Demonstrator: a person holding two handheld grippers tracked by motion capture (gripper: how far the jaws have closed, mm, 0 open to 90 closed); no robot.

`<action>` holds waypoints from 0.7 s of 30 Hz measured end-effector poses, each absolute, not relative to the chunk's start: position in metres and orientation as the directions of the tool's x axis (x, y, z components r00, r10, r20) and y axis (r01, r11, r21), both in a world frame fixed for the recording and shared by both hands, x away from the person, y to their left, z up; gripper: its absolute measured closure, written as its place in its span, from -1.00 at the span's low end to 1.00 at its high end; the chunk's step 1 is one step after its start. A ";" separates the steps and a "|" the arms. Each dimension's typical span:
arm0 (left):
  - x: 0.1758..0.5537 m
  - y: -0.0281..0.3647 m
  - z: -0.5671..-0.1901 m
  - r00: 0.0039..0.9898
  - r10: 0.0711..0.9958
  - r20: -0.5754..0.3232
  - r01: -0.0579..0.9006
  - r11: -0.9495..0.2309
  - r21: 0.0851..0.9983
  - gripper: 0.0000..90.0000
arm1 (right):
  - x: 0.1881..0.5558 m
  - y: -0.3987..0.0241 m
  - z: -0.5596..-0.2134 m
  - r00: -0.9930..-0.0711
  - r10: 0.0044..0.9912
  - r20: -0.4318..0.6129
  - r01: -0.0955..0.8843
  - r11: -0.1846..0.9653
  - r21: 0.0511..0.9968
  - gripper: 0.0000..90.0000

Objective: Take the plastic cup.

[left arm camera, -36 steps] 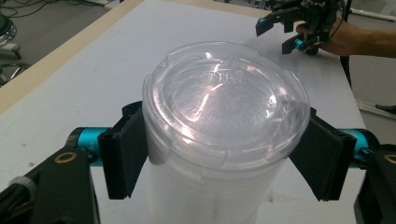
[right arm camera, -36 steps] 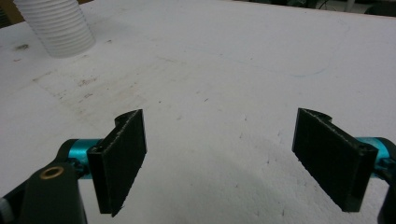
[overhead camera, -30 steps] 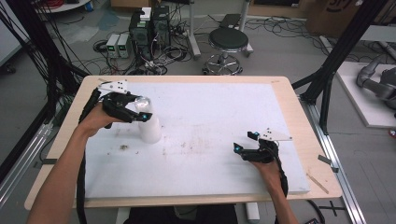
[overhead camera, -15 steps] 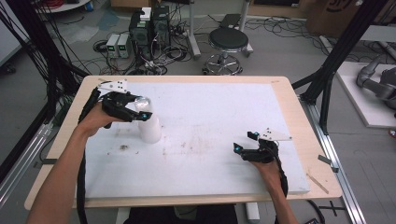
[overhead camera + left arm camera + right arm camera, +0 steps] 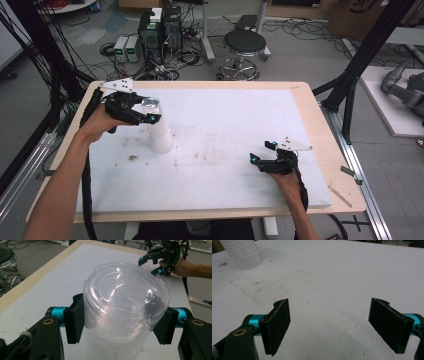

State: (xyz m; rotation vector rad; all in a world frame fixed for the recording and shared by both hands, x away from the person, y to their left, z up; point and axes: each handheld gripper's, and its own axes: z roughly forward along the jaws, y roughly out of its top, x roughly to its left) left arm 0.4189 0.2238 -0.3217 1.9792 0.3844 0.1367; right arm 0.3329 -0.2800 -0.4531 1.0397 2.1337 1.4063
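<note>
Gripping the cup stack (image 5: pixel 117 340) under its clear lid (image 5: pixel 126 293) — embossed lettering unreadable — left claw (image 5: pixel 120 325); right claw (image 5: pixel 335 325) wide.

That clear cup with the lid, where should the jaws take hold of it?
Grip the clear cup just under its lid, jaws level, one on each side, as the left gripper does. It stands upright, and the lid's overhanging rim stops it slipping down.

Mostly open white worktop (image 5: pixel 225 130).
One stack of cups (image 5: pixel 159 135) stands near the left edge; elsewhere passage is free.
</note>
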 end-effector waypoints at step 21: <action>0.394 0.220 -0.217 0.937 0.349 0.037 0.109 -0.389 0.915 -0.14 | 0.333 -0.280 -0.453 -0.654 0.753 0.075 0.362 0.225 0.905 -0.62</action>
